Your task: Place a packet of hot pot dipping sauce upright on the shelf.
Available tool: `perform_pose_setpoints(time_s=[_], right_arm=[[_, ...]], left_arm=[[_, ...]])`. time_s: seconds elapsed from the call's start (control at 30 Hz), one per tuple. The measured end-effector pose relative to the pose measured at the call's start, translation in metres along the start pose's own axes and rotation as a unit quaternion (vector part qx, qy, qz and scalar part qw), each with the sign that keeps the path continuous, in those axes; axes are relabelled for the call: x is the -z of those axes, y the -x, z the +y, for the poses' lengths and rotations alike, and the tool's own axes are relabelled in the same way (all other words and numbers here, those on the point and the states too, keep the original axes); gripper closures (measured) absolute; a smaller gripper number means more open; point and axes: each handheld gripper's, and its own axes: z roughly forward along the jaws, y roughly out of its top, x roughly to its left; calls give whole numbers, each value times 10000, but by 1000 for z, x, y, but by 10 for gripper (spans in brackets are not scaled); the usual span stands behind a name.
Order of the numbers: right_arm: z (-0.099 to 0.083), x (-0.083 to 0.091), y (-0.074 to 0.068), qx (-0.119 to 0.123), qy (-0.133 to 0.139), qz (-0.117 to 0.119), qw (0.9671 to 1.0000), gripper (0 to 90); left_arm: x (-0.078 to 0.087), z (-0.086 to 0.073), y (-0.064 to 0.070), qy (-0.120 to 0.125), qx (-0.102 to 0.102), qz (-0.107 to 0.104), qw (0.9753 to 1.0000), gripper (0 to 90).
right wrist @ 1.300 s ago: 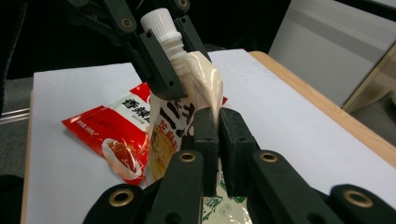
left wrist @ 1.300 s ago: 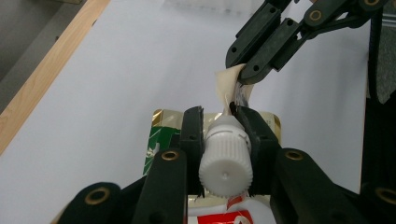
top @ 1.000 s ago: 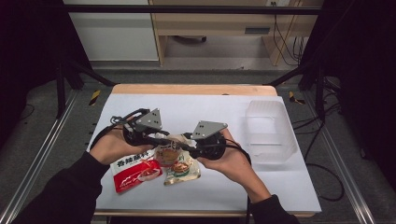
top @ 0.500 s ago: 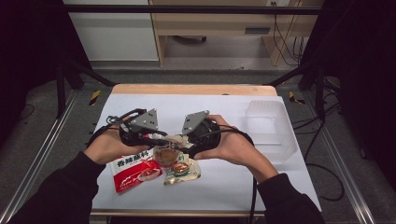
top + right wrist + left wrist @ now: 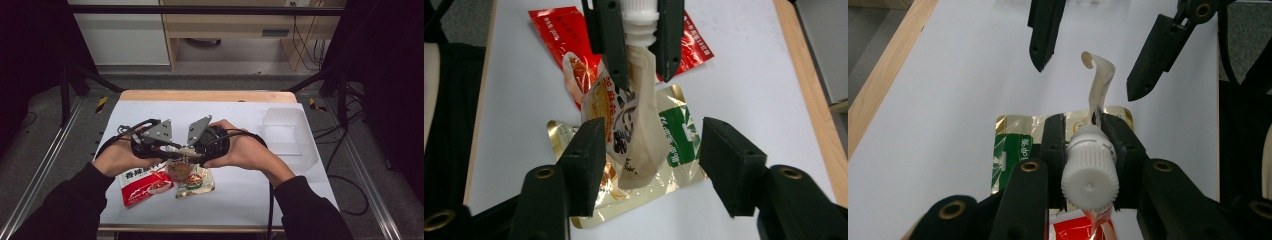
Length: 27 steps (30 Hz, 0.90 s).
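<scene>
1. Spouted pouch (image 5: 634, 125) with a white ribbed screw cap (image 5: 1090, 172), held off the table between the two grippers, above the flat packets; printed beige body hanging free below the cap in the right gripper view.
2. Clamped at the cap and neck by the left gripper (image 5: 1083, 150): both black jaws pressed against the cap's sides in the left gripper view, pouch body curling away beyond the tips.
3. Faced by the right gripper (image 5: 649, 150), jaws spread wide, one on each side of the pouch's lower body, not touching it.
4. Seen from the high view, left gripper (image 5: 172, 150) and right gripper (image 5: 192, 150) tip to tip near the middle of the table's front half, a hand behind each.
5. Lying just beneath: a gold-edged foil packet (image 5: 674, 135) with a green panel, flat on the white table (image 5: 250, 195), and a red sachet (image 5: 145, 185) overlapping it on the person's left.
6. Set well apart toward the table's far right: a clear plastic container (image 5: 290, 135), open-topped, contents not discernible.
7. Bordering the far side: the table's wooden edge (image 5: 205, 96).
</scene>
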Motion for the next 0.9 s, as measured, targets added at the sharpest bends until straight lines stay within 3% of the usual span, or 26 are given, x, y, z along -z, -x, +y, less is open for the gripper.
perform_pose_setpoints(time_s=[0.4,0.7,0.9], right_arm=[[4,-7,0,276,-264,336,9987,638],[5,-15,-2,207,-461,414,9979,766],[5,-19,-1,138,-507,340,9980,822]], left_arm=[[-4,-4,-3,17,29,14,10000,729],[-5,-8,-2,34,50,-31,10000,729],[-5,-10,0,19,34,-43,10000,729]])
